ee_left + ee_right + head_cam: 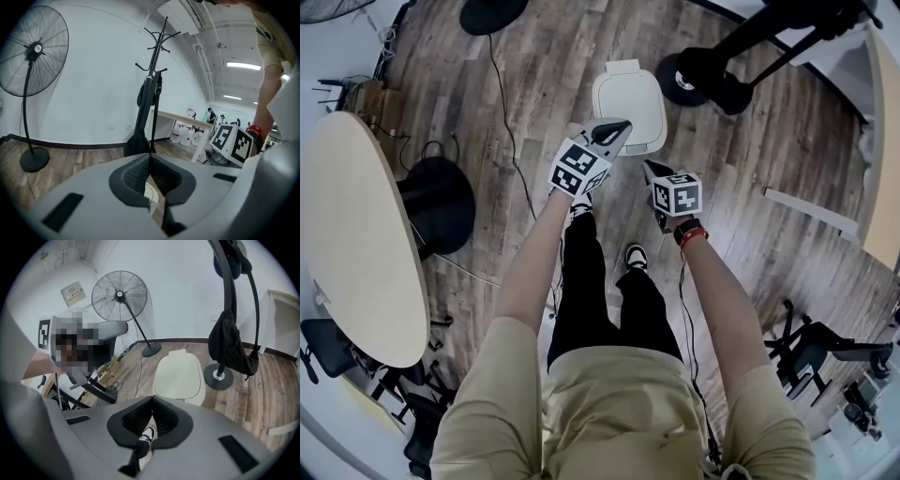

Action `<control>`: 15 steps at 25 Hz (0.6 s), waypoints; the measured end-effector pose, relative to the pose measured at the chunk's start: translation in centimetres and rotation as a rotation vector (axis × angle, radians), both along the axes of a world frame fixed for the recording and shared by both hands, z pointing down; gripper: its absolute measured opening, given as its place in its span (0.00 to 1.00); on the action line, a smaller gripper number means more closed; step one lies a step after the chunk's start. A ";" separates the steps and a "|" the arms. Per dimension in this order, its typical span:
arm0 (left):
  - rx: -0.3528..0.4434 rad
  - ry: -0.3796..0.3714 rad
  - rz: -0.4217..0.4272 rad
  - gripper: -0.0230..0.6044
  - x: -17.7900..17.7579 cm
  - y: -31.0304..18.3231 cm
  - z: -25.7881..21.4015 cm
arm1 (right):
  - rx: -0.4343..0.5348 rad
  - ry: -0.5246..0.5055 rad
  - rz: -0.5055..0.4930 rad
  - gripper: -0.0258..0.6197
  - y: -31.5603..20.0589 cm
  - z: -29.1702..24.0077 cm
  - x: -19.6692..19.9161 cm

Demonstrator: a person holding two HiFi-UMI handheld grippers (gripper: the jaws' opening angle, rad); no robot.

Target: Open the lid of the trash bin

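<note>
Closest to me, the person's shoe (636,256) stands on the wood floor (750,159). Just ahead of it, both tongs are held out low.

The right tongs (647,165) are closed on nothing. In the right gripper view the pads meet at the tip (153,399), and only the shoe (146,433) shows through the gap beneath them. They hang short of the trash bin (652,136), off its near right corner, with bare floor between.

The left tongs (623,125) are also closed and empty, the pads pressed together at (150,157). From the head view they overlap the near left edge of the lid (628,94). I cannot tell whether they touch it.

The lid lies flat and shut. The right gripper view shows the whole bin (180,373) straight ahead. The left gripper view looks level across the room and catches only a white sliver (151,194) under the pads.

Room to move is open on the near side of the bin. On its left a cable (511,131) runs across the floor. On its right the round base of the coat stand (684,80) sits near the far corner. The oval table (356,244) is well apart at the left.

Farthest off, the fan (119,296) stands against the white wall.
</note>
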State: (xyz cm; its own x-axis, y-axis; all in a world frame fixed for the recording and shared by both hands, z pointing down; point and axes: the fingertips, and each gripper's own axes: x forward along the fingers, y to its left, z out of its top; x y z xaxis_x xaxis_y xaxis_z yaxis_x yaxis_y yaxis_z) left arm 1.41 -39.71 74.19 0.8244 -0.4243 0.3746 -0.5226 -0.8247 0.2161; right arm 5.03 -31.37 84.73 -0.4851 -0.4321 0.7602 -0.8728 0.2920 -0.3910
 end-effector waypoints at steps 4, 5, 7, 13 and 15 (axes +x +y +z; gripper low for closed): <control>0.005 -0.013 0.003 0.08 -0.1 -1.2 2.2 | -0.021 -0.007 0.025 0.05 -0.9 2.6 0.4; 0.004 -0.013 0.003 0.08 -0.2 -1.4 2.8 | -0.025 -0.006 0.027 0.05 -1.1 3.3 0.5; 0.007 -0.018 0.012 0.08 -0.3 -1.8 4.0 | -0.034 -0.002 0.033 0.05 -1.3 4.6 0.6; -0.010 -0.028 0.039 0.08 0.3 -1.9 7.5 | -0.068 -0.010 0.049 0.05 -1.3 8.3 1.2; -0.017 -0.029 0.043 0.08 0.3 -2.1 8.5 | -0.071 -0.013 0.057 0.05 -1.8 9.4 1.3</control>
